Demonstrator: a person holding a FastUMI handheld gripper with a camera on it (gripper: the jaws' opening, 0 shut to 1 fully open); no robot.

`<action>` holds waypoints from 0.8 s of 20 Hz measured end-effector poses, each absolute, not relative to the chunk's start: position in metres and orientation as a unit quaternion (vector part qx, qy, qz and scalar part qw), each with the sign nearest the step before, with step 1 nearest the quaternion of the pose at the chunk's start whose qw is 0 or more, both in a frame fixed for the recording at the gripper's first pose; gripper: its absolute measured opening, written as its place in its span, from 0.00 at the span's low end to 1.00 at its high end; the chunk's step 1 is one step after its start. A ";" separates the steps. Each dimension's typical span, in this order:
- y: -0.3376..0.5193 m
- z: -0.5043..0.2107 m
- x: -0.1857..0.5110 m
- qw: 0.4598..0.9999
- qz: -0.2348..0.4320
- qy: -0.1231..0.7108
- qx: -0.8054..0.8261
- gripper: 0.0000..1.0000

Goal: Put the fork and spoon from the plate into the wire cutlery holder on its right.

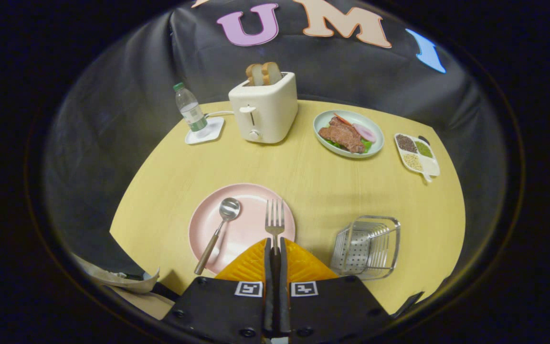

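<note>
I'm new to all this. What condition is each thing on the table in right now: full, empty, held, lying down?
gripper: fingers closed on the fork's handle.
fork: gripped, tines pointing away over the pink plate.
spoon: lying loose on the pink plate.
wire cutlery holder: empty.
toaster: two slices sticking up.
bottle: capped, upright.

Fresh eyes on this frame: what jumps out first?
The tongs are closed on the fork, whose tines point away over the pink plate. The spoon lies on the plate beside it. The wire holder sits right of the plate, and the toaster with bread stands beyond.
</note>
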State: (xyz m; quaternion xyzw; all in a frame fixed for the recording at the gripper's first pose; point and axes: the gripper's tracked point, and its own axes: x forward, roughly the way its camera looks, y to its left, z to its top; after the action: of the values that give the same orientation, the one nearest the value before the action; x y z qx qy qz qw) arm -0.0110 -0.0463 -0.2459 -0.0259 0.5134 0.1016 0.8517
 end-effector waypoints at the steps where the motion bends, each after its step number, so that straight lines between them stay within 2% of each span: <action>1: -0.053 -0.242 -0.012 0.850 0.101 0.516 -0.024 0.08; 10: -0.127 -0.210 -0.006 0.850 0.078 0.518 -0.049 0.08; 16: -0.159 -0.215 -0.017 0.833 0.081 0.544 -0.066 0.08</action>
State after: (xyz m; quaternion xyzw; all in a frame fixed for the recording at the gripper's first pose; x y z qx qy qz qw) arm -0.0169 -0.1587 -0.2152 -0.0657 0.5438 0.0814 0.8326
